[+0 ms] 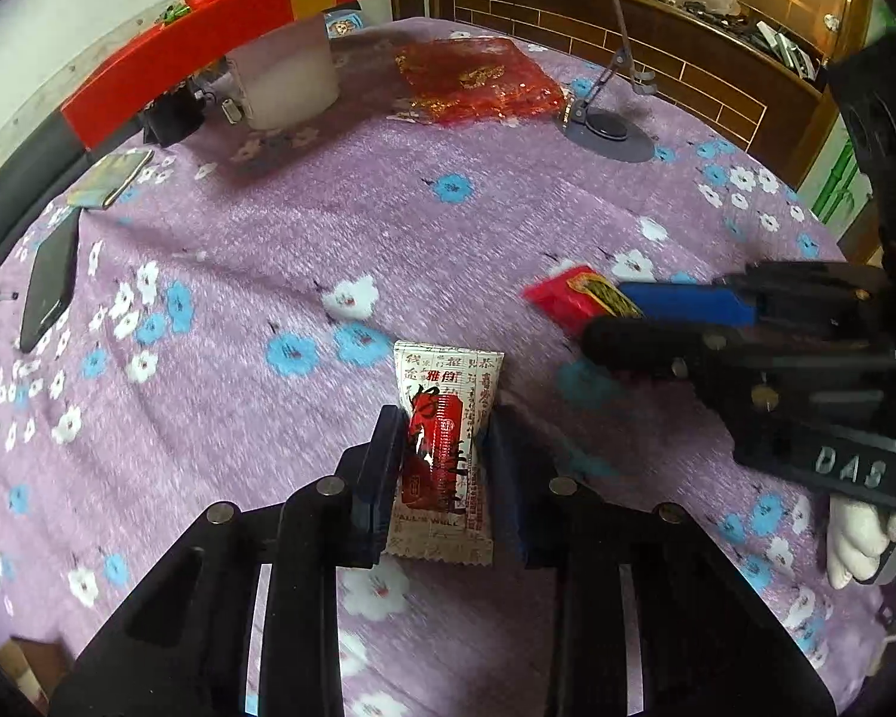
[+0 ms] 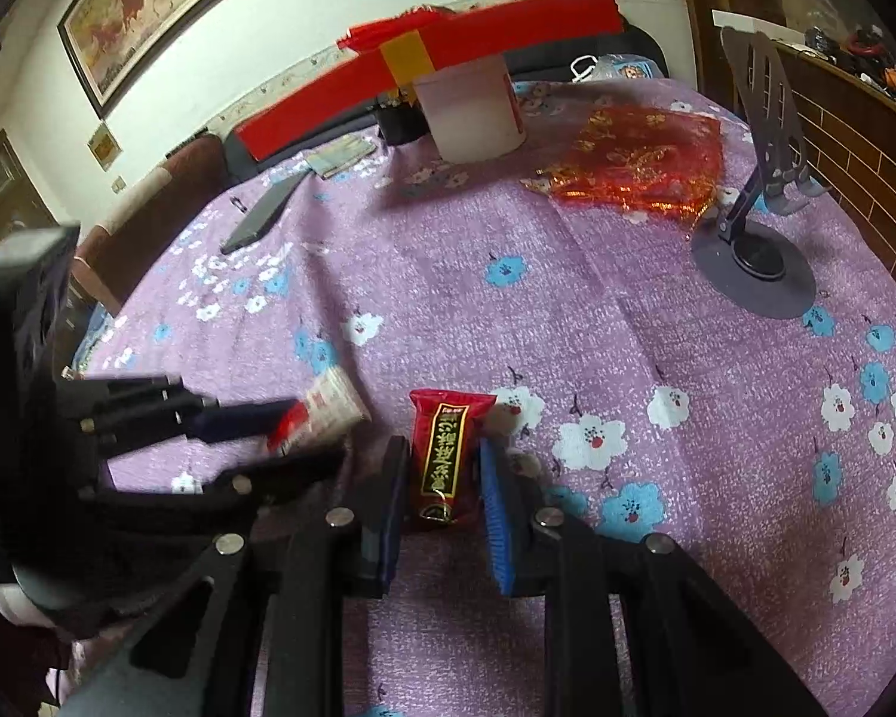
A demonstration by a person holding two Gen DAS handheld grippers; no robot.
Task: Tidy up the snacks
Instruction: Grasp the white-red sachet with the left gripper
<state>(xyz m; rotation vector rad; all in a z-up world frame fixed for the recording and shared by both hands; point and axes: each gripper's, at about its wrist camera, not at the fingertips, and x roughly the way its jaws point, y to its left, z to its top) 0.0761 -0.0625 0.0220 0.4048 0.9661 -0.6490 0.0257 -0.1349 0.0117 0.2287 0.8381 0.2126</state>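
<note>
White snack sat clamped between the left gripper's narrow jaws, low over the purple floral cloth, and the red snack was pinched the same way in the right gripper, just beside it. Far side of the cloth had a white tub under a red box, a red mesh bag, a phone stand and a phone.
</note>
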